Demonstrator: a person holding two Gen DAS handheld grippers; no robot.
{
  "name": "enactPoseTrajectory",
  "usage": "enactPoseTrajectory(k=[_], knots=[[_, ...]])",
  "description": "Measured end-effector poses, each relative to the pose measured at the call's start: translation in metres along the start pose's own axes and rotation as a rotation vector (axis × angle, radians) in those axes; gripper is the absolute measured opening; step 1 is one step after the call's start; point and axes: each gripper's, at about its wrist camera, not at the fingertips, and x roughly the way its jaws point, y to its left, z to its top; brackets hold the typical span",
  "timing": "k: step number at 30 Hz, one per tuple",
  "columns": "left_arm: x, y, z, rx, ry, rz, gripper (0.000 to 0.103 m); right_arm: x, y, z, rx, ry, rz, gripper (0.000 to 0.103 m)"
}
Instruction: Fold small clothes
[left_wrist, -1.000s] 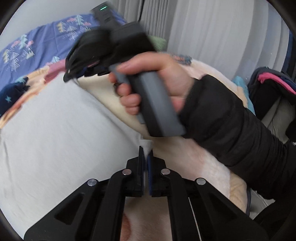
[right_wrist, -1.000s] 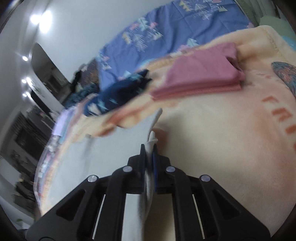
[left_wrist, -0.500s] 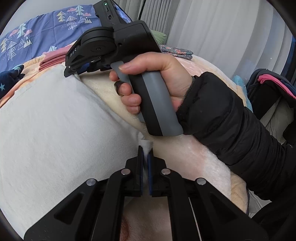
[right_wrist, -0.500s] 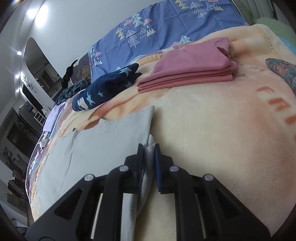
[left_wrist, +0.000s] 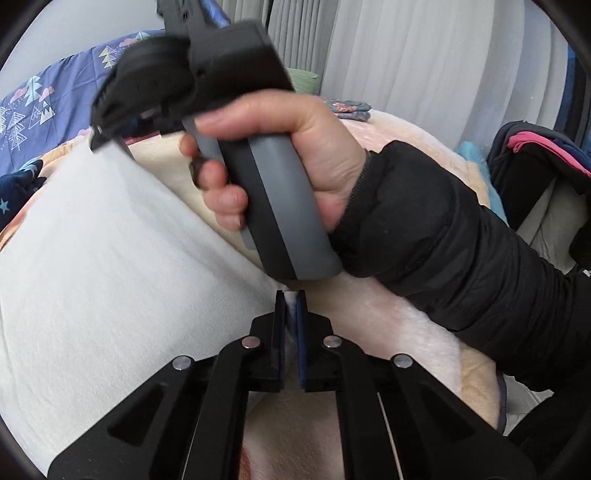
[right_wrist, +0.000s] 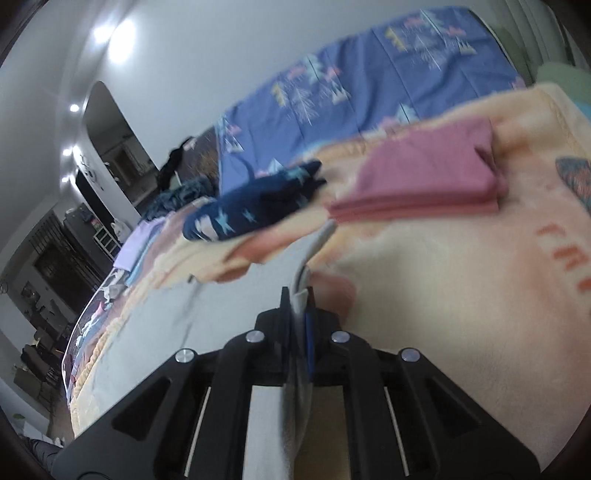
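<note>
A pale grey-white garment (left_wrist: 110, 258) lies spread on a peach blanket (left_wrist: 424, 332) on the bed. My left gripper (left_wrist: 291, 295) is shut on the garment's near corner, and a strip of cloth shows between its pads. In the right wrist view, my right gripper (right_wrist: 298, 295) holds the garment's (right_wrist: 177, 332) folded edge, which stands up from between the pads; its jaws are closing on that cloth. In the left wrist view, a hand (left_wrist: 295, 147) in a black sleeve holds the right gripper (left_wrist: 107, 142) raised over the garment's far corner.
Folded pink clothes (right_wrist: 424, 177) and a navy star-print garment (right_wrist: 255, 210) lie on the blanket (right_wrist: 461, 314) beyond the garment. A blue patterned sheet (right_wrist: 369, 85) covers the bed behind. A dark pile of clothes (left_wrist: 535, 155) sits at the right near white curtains (left_wrist: 424, 55).
The right gripper's jaws widened slightly around the cloth edge, then narrowed on it again. It has risen and tilted, lifting the garment's far corner. The left gripper has stayed put.
</note>
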Motion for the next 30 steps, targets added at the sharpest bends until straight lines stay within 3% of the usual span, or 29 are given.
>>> enactPoseTrajectory(k=[2, 4, 5, 6, 11, 12, 14, 17, 18, 20, 21, 22, 23, 25, 26, 28, 30], knots=[[0.005, 0.0, -0.002, 0.0, 0.021, -0.008, 0.004, 0.007, -0.004, -0.001, -0.021, 0.0, -0.076, 0.006], [0.01, 0.0, -0.003, 0.001, 0.045, -0.017, 0.005, 0.027, -0.026, -0.008, 0.028, 0.071, -0.167, 0.006], [0.011, 0.0, -0.004, 0.001, 0.049, -0.015, 0.005, 0.035, -0.041, -0.011, 0.087, 0.101, -0.168, 0.006], [0.012, -0.001, -0.004, 0.008, 0.051, -0.012, 0.006, 0.036, -0.051, -0.011, 0.146, 0.104, -0.144, 0.0], [0.012, -0.007, -0.008, 0.05, 0.047, -0.01, 0.025, 0.016, -0.072, -0.012, 0.271, 0.033, -0.115, 0.0], [0.011, -0.008, -0.008, 0.056, 0.045, -0.006, 0.026, 0.012, -0.071, -0.013, 0.274, 0.024, -0.108, 0.004], [0.011, -0.009, -0.009, 0.064, 0.039, -0.001, 0.027, 0.0, -0.062, -0.015, 0.237, 0.014, -0.075, 0.005], [0.01, -0.009, -0.009, 0.057, 0.024, -0.007, 0.027, -0.021, -0.027, -0.025, 0.094, 0.051, 0.051, 0.005], [0.008, -0.009, -0.01, 0.052, 0.02, -0.011, 0.027, -0.026, -0.015, -0.03, 0.04, 0.065, 0.053, 0.01], [0.004, -0.007, -0.011, 0.048, 0.016, -0.01, 0.027, -0.028, 0.004, -0.048, -0.048, 0.111, 0.002, 0.04], [0.0, -0.007, -0.011, 0.047, 0.02, 0.004, 0.027, -0.025, 0.006, -0.058, -0.068, 0.136, -0.063, 0.055], [-0.004, -0.007, -0.012, 0.043, 0.025, 0.031, 0.027, -0.02, 0.004, -0.066, -0.078, 0.161, -0.144, 0.046], [-0.01, -0.005, -0.014, 0.034, 0.032, 0.072, 0.027, -0.017, 0.002, -0.069, -0.072, 0.176, -0.175, 0.046], [-0.026, 0.001, -0.021, 0.006, 0.029, 0.111, 0.028, -0.024, 0.003, -0.065, -0.055, 0.146, -0.205, 0.041], [-0.039, 0.008, -0.026, -0.016, 0.016, 0.122, 0.028, -0.032, 0.007, -0.063, -0.055, 0.114, -0.266, 0.041], [-0.073, 0.028, -0.045, -0.071, -0.028, 0.15, 0.035, -0.044, 0.011, -0.063, -0.047, 0.083, -0.303, 0.043], [-0.113, 0.055, -0.071, -0.14, -0.082, 0.224, 0.048, -0.058, 0.018, -0.063, -0.022, 0.071, -0.296, 0.044]])
